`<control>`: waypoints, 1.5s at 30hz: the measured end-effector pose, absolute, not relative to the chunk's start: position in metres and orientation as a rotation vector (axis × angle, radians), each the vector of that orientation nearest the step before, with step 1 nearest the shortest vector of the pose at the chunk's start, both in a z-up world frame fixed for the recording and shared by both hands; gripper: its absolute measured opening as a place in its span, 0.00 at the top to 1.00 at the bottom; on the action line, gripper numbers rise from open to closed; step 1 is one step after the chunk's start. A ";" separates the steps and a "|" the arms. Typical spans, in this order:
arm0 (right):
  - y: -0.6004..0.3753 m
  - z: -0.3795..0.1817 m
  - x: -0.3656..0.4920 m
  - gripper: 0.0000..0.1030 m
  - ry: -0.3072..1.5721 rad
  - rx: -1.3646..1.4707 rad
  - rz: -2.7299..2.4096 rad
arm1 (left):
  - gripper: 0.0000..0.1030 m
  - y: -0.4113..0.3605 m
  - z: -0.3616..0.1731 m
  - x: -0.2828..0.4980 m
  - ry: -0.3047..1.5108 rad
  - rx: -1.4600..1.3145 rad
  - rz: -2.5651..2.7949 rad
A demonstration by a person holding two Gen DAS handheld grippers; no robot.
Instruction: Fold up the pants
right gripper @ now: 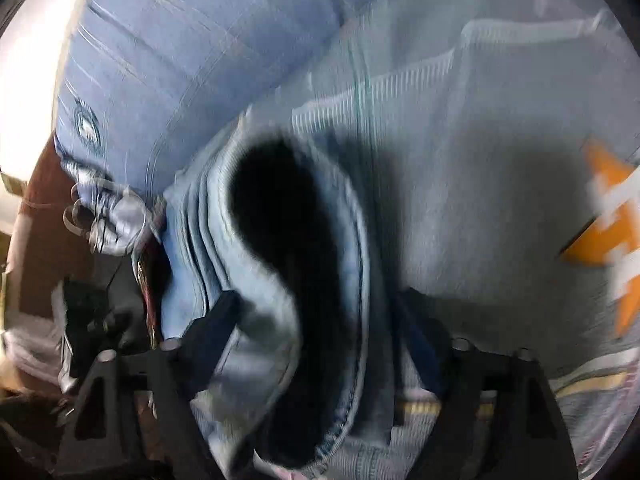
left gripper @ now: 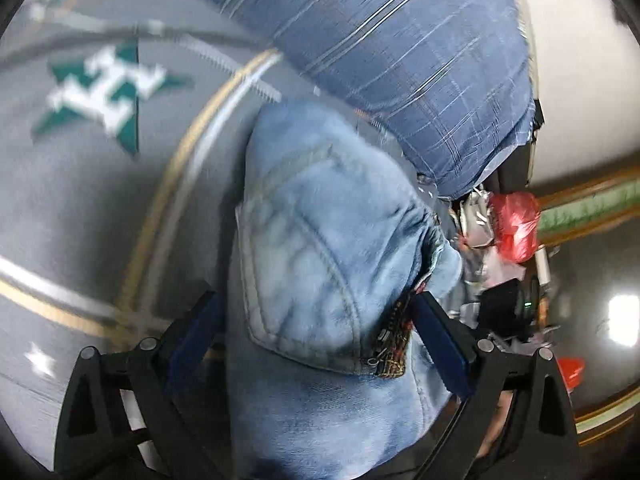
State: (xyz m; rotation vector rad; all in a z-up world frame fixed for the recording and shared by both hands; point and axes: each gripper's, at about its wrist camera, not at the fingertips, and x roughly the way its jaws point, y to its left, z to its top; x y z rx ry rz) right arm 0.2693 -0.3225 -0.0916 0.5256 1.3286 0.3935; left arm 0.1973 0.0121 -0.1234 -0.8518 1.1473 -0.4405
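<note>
While the jeans (left gripper: 320,248) lie bunched on the grey blanket (left gripper: 80,208), both grippers straddle denim w/ jaws spread: left gripper (left gripper: 316,340), right gripper (right gripper: 316,328) released, prob. to regrip.

The jeans (left gripper: 320,248) lie bunched on the blanket (left gripper: 100,200), which spreads off toward nine o'clock from them. At twelve to one o'clock, behind the jeans, sits the pillow (left gripper: 400,60), resting on the blanket's far edge. At three o'clock, past the bed's side, a plastic bag (left gripper: 516,224) sits among clutter. The left gripper (left gripper: 316,320) straddles the jeans; the right gripper (right gripper: 320,320) stands astride a gaping opening in the denim.
</note>
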 end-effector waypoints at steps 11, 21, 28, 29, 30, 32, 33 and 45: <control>-0.315 -0.094 0.271 0.51 1.324 0.436 0.407 | 0.23 -0.010 -0.121 0.197 1.179 -0.716 -0.388; -0.274 -0.068 0.242 0.66 1.138 0.218 0.394 | 0.43 -0.016 -0.080 0.152 0.988 -0.564 -0.315; -0.249 -0.070 0.232 0.69 1.116 0.147 0.416 | 0.44 0.017 -0.111 0.146 1.029 -0.691 -0.309; -0.249 -0.066 0.230 0.72 1.101 0.156 0.418 | 0.45 0.017 -0.106 0.143 1.010 -0.681 -0.311; -0.249 -0.062 0.225 0.74 1.090 0.171 0.422 | 0.45 0.017 -0.097 0.136 0.979 -0.654 -0.303; -0.242 -0.053 0.217 0.75 1.067 0.173 0.426 | 0.45 0.016 -0.084 0.127 0.935 -0.624 -0.294; -0.236 -0.048 0.212 0.75 1.048 0.154 0.428 | 0.45 0.023 -0.080 0.121 0.910 -0.621 -0.292; -0.183 0.008 0.249 0.79 0.949 0.195 0.522 | 0.47 0.069 -0.021 0.152 0.843 -0.677 -0.262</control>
